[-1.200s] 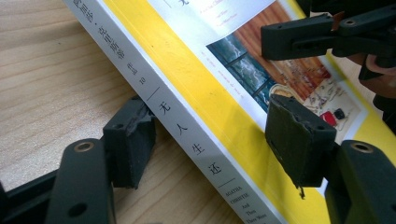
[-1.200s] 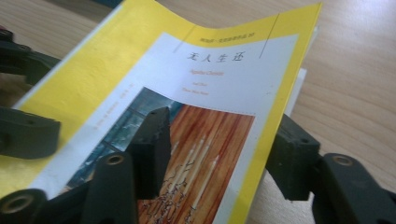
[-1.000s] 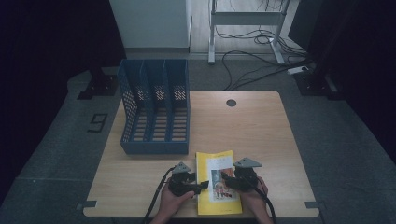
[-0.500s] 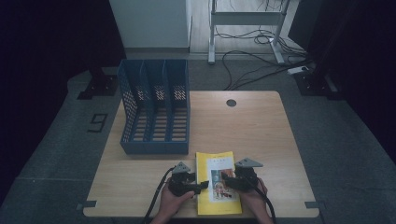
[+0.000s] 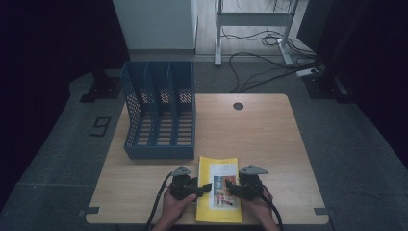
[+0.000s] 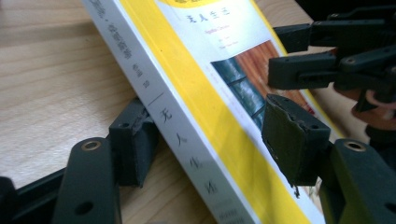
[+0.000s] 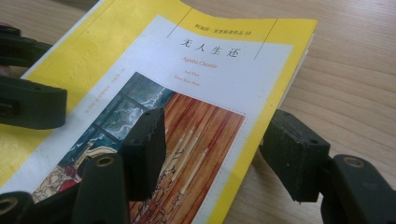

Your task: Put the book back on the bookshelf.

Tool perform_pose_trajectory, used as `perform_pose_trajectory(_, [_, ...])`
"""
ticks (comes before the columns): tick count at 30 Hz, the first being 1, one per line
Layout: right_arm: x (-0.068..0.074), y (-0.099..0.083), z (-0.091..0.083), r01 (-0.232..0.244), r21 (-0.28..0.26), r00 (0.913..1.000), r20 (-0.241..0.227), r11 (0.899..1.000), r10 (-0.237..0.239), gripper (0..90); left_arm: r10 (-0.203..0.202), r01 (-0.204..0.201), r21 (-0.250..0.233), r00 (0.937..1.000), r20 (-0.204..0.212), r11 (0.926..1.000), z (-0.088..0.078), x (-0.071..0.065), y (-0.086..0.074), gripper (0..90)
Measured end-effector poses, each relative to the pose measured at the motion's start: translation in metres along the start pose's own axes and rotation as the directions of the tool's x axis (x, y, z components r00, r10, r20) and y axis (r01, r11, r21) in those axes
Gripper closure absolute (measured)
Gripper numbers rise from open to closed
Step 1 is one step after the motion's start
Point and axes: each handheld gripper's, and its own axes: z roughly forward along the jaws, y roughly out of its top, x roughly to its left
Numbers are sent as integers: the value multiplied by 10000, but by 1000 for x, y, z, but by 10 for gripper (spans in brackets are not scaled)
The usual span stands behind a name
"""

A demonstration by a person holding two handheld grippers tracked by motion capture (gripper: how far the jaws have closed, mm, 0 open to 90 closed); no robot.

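Yellow book (image 5: 219, 185) flat on bench (image 5: 269, 139), unlifted. Left hand-held gripper (image 5: 206, 188) and right hand-held gripper (image 5: 231, 187) straddle its edges, jaws just closing, half-open, not yet pinching. Blue file rack (image 5: 161, 118) empty; lift and filing remain.

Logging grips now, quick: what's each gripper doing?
Left gripper: closing around the yellow book spine edge, grip unclear.
Right gripper: closing around its opposite edge, grip unclear.
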Motion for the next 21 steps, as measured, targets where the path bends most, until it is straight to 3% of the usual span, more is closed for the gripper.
perform_pose_trajectory(4, [3,0,1,47,24,9997,-228,10000,-47,395,-30,28,-51,9997,-251,10000,-2,-1,-1,430])
perform_pose_trajectory(9, [2,0,1,70,-8,9996,-272,10000,-70,395,-219,219,-138,9998,10,9997,-4,3,-2,482])
perform_pose_trajectory(21, [3,0,-1,192,-149,9988,-443,9997,-199,398,-21,34,-307,9990,446,9995,-13,3,0,589])
